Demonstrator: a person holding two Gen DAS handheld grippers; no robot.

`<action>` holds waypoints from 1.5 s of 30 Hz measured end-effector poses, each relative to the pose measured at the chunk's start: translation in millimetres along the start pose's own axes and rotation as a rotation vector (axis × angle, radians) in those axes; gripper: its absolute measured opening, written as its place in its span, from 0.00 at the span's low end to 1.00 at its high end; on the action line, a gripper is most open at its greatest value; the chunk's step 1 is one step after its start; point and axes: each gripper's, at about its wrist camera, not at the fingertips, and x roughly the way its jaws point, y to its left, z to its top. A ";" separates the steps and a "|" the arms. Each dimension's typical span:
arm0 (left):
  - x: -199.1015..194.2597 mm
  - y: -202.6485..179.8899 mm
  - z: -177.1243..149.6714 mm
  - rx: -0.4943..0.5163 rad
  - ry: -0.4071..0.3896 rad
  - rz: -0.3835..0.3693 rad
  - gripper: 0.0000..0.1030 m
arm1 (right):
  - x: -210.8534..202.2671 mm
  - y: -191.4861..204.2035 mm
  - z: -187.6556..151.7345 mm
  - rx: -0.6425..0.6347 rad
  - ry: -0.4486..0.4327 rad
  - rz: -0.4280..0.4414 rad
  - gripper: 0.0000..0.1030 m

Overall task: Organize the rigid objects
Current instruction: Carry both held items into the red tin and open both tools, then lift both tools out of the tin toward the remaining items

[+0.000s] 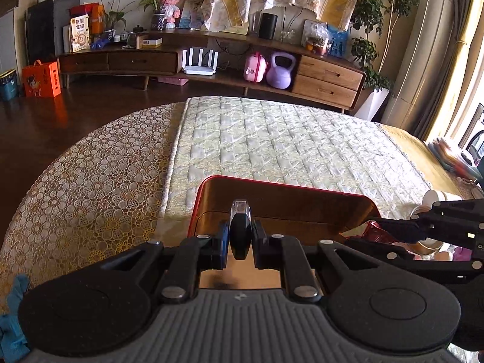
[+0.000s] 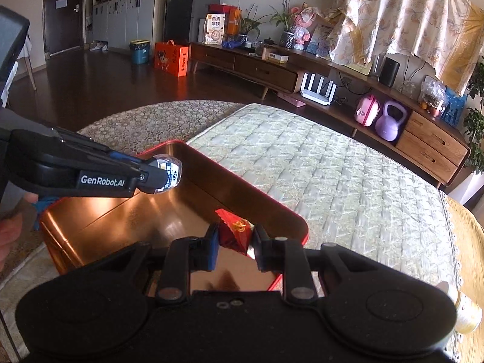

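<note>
A red tin box (image 1: 290, 185) (image 2: 242, 190) with a shiny copper inside stands open on a quilted mat. My left gripper (image 1: 240, 240) is shut on a small black case with a clear cap (image 1: 240, 230) and holds it above the box's near left part; it also shows in the right wrist view (image 2: 169, 175). My right gripper (image 2: 234, 242) is shut on a red foil packet (image 2: 234, 231) over the box's near right edge. In the left wrist view the right gripper (image 1: 390, 231) reaches in from the right with the packet (image 1: 376, 233).
The quilted mat (image 1: 272, 139) lies on a round table with a patterned cloth (image 1: 90, 175). Paper cups (image 1: 435, 196) stand to the right of the box. A spool of thread (image 2: 466, 314) lies at the right. A wooden sideboard (image 1: 211, 60) lines the far wall.
</note>
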 end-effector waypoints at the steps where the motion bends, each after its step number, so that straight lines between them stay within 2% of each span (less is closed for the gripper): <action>1: 3.7 0.1 0.0 0.003 0.009 0.001 0.15 | 5.4 0.3 0.3 -0.008 0.011 -0.006 0.22; 8: 24.8 -1.9 3.7 0.019 0.046 0.017 0.15 | 32.4 3.7 -1.1 -0.047 0.061 -0.024 0.22; 17: 28.4 -6.8 6.3 0.060 0.059 0.035 0.15 | 33.0 10.8 -8.6 -0.081 0.066 -0.022 0.29; 26: 23.5 -6.8 4.0 0.062 0.069 0.048 0.15 | 16.3 8.9 -11.2 -0.057 0.049 0.006 0.38; 28: 21.9 -6.9 2.9 0.063 0.071 0.047 0.16 | 11.4 6.9 -12.2 -0.047 0.043 0.012 0.48; 30: 19.4 -6.6 1.8 0.062 0.069 0.046 0.19 | 4.3 6.7 -14.1 -0.036 0.032 0.020 0.51; 34: 10.9 -6.5 -0.8 0.056 0.056 0.038 0.28 | -9.0 3.2 -14.8 -0.017 0.015 0.026 0.52; 38: 0.9 -6.2 -1.1 0.049 0.045 0.036 0.29 | -24.8 -0.4 -14.2 0.017 -0.007 0.030 0.53; 42: -11.3 -7.3 -2.4 0.043 0.034 0.030 0.29 | -42.3 -3.4 -14.1 0.059 -0.029 0.041 0.63; 45: -23.0 -9.6 -5.0 0.038 0.022 0.020 0.29 | -57.2 -5.4 -16.9 0.088 -0.038 0.049 0.63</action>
